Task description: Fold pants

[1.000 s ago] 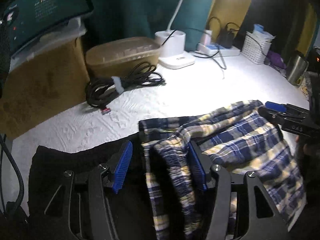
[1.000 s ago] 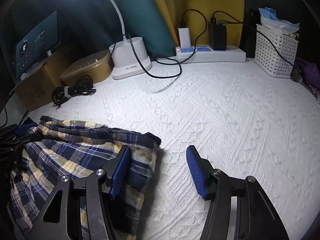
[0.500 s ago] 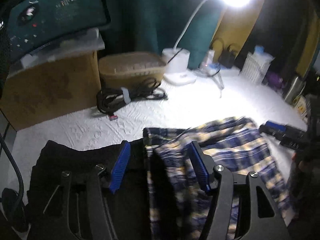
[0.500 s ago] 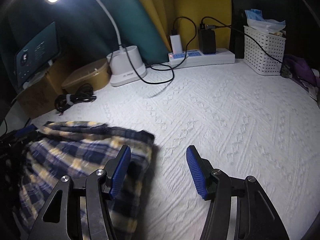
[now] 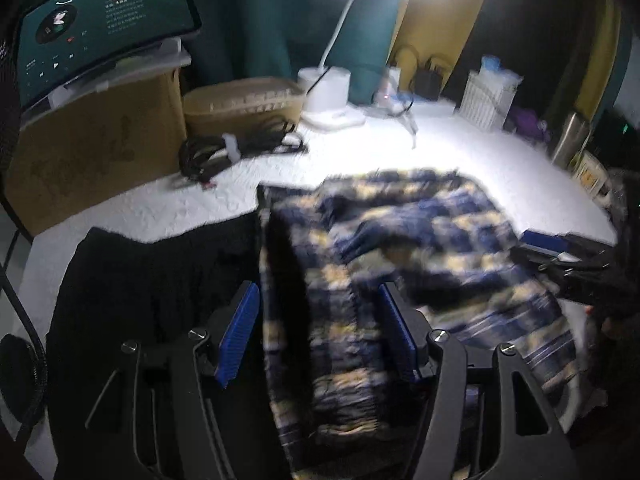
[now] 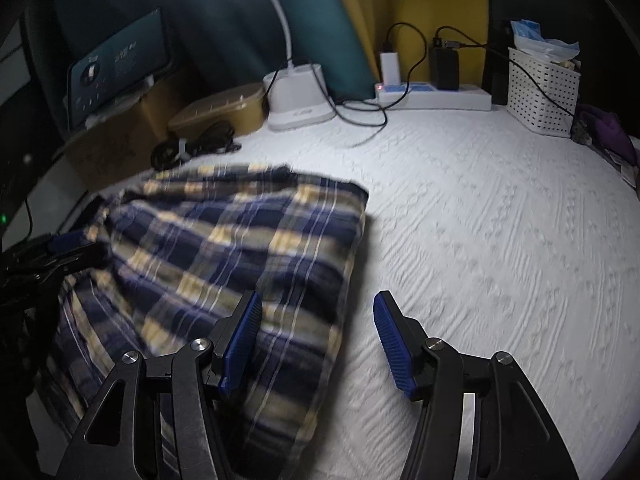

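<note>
Plaid pants (image 6: 224, 248) lie folded on the white bedspread (image 6: 500, 240); your left gripper (image 5: 318, 332) and right gripper (image 6: 316, 338) both gape, released

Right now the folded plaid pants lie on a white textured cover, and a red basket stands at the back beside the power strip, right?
Not quite. The basket is white, not red, as the right wrist view shows. The rest holds: the plaid pants lie folded on the white textured cover, and the basket stands at the back beside the power strip.
</note>
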`<state>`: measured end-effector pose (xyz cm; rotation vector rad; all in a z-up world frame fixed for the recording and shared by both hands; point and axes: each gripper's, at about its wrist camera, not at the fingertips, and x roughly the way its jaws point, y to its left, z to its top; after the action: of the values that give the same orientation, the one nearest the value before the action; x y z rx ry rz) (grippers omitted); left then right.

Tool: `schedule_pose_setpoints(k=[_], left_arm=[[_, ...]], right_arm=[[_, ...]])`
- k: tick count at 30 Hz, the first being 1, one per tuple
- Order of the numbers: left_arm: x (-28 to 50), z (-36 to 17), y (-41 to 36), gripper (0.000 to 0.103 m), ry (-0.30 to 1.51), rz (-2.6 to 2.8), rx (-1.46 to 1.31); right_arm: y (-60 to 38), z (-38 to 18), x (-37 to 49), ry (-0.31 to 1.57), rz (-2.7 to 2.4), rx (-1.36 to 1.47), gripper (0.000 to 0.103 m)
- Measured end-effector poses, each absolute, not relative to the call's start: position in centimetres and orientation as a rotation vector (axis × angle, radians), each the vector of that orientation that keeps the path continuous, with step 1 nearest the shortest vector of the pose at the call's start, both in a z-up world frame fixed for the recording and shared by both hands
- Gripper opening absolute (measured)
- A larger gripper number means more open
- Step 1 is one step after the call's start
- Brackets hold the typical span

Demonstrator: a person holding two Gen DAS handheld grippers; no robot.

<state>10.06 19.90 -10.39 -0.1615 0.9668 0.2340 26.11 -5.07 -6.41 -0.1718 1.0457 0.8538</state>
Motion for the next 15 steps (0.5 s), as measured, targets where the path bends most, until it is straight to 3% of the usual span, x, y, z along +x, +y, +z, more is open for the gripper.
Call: schedule_pose_setpoints(k=[6, 15], left_arm=[[9.0, -11.4, 20.6, 0.064, 0.983, 0.247, -0.168], [7.4, -8.5, 19.5, 0.064, 0.897, 0.218, -0.187]], right_arm=[[-6.4, -7.1, 25.8, 1.056, 0.788, -0.198, 0.06], [-7.8, -5.3, 24.8, 1.022, 0.789, -0.172, 0.06]])
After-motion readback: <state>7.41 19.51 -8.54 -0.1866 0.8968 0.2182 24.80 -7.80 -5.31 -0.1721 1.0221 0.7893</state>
